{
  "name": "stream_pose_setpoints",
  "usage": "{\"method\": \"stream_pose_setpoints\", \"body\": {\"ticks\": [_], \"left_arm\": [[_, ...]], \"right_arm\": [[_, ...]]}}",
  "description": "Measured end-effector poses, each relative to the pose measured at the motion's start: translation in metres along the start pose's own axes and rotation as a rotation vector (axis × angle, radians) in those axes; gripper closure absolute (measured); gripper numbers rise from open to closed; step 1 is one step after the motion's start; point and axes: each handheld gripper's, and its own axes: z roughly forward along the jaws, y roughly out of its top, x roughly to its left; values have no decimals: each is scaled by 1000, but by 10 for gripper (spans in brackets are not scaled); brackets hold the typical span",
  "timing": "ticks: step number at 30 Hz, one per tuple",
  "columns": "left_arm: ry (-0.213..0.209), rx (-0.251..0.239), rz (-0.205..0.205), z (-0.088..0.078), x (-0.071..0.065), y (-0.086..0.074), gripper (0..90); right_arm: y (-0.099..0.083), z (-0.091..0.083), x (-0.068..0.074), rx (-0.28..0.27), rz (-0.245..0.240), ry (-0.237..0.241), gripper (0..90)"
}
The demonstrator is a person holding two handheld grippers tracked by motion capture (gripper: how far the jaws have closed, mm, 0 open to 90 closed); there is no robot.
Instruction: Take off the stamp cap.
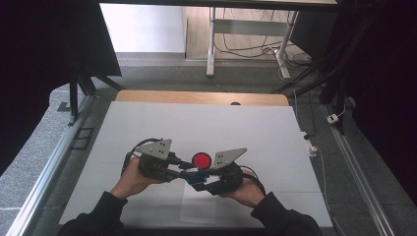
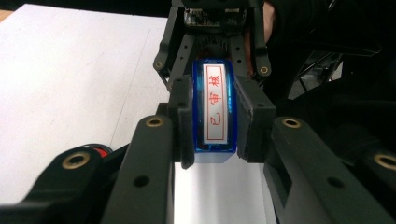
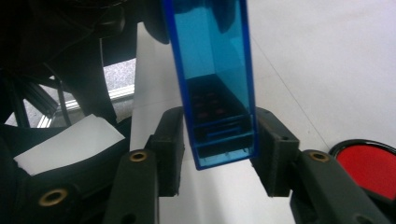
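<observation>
A blue see-through stamp (image 2: 215, 151) with a white label in red characters is clamped between the pads of my left gripper (image 2: 215, 121), which is shut on it. In the high view the stamp (image 1: 195, 173) hangs just above the table between both hands. My left gripper (image 1: 188, 172) comes in from the left and my right gripper (image 1: 202, 177) from the right. In the right gripper view, the right gripper (image 3: 218, 151) has its pads (image 3: 273, 154) against both sides of the stamp's (image 3: 210, 56) lower end. A round red ink pad (image 1: 200, 160) lies just behind the grippers.
A white cover (image 1: 147, 128) spreads over the table, with a wooden edge (image 1: 196, 97) at the back. A paper sheet (image 1: 199, 209) lies near the front edge below the hands. The red ink pad (image 3: 369, 168) lies close to the right jaw. Metal frame rails run along both sides.
</observation>
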Motion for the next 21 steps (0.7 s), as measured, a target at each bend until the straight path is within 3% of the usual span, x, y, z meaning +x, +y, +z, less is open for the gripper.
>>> {"method": "stream_pose_setpoints", "body": {"ticks": [21], "left_arm": [[-19, -29, 19, -3, 0, -2, 705]], "right_arm": [[0, -3, -2, -44, -1, 55, 668]]}}
